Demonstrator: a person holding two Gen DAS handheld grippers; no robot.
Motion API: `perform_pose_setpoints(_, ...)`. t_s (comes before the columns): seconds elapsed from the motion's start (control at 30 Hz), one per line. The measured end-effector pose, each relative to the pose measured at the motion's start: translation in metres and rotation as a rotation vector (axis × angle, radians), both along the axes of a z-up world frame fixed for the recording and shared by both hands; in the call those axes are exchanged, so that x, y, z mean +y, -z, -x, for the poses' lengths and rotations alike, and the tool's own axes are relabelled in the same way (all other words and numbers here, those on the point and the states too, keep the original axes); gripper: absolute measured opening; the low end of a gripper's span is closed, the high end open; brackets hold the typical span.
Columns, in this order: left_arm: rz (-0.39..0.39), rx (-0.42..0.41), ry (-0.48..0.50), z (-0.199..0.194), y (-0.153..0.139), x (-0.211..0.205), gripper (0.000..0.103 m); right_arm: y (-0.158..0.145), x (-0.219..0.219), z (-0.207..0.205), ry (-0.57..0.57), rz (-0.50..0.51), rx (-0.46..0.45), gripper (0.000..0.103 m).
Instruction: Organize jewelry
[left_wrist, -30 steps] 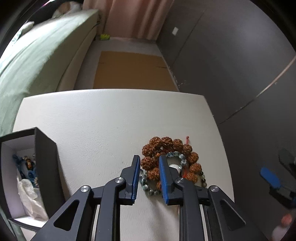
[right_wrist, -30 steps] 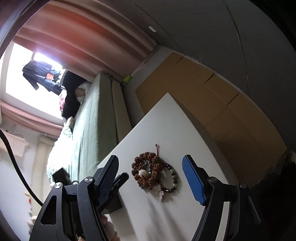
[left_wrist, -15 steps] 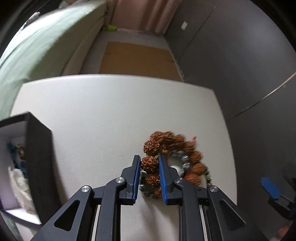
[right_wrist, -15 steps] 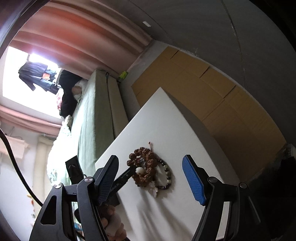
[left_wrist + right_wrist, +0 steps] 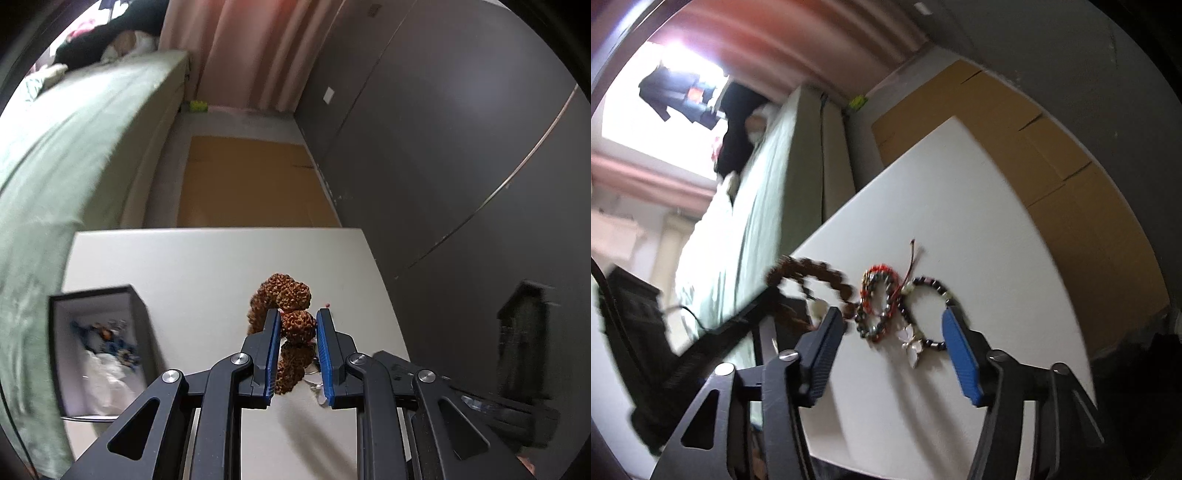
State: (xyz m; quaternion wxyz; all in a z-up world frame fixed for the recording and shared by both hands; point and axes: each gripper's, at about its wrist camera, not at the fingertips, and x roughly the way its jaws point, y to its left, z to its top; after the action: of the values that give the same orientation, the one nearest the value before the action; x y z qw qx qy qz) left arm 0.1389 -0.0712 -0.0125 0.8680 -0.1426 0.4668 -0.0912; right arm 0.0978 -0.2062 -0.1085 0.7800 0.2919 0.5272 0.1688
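Risk: the brown seed-bead bracelet [image 5: 293, 325] could slip and drop, since only one bumpy bead is pinched.
Left gripper [image 5: 295, 332]: clamped on that bead, raised above the white table [image 5: 184, 266], the loop hanging.
Right gripper [image 5: 892, 332]: spread wide, holding nothing, tilted over the table.
Box [image 5: 96, 347]: open, left of the bracelet.
Still on table: red-and-grey bracelet [image 5: 881, 302], dark bead bracelet [image 5: 931, 314].

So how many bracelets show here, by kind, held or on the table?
Brown rough-seed bracelet, held in the left gripper: 1
Red-corded bead bracelet on the table: 1
Dark bead bracelet with white flower charm on the table: 1
Total: 3
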Motion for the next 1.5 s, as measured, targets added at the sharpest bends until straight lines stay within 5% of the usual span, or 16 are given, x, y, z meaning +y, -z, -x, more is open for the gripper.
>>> perform_pose_setpoints(0.17,-0.02,-0.02,-0.021,0.01,-0.019,0.015,0.02,0.015,0.002,-0.007,0.014,0.059,0.025,0.048)
perform_pose_setpoints(0.37,-0.049,-0.039,-0.061,0.024,-0.04,0.039,0.02,0.029,0.013,-0.017,0.009,0.25,0.055,0.038)
perform_pose_setpoints(0.67,-0.087,-0.063,-0.126,0.044,-0.056,0.073,0.02,0.031,0.038,-0.018,-0.066,0.5,0.025,0.012)
perform_pose_setpoints(1.2,-0.095,-0.013,-0.187,0.035,-0.006,0.106,0.02,-0.056,0.023,0.024,-0.025,0.184,-0.242,0.011)
perform_pose_setpoints(1.33,-0.111,-0.01,-0.214,0.029,0.009,0.111,0.02,-0.056,0.026,0.022,-0.014,0.176,-0.247,0.011)
perform_pose_setpoints(1.5,-0.011,0.011,-0.204,0.021,0.028,0.117,0.021,-0.055,0.036,0.016,-0.012,0.177,-0.233,0.011)
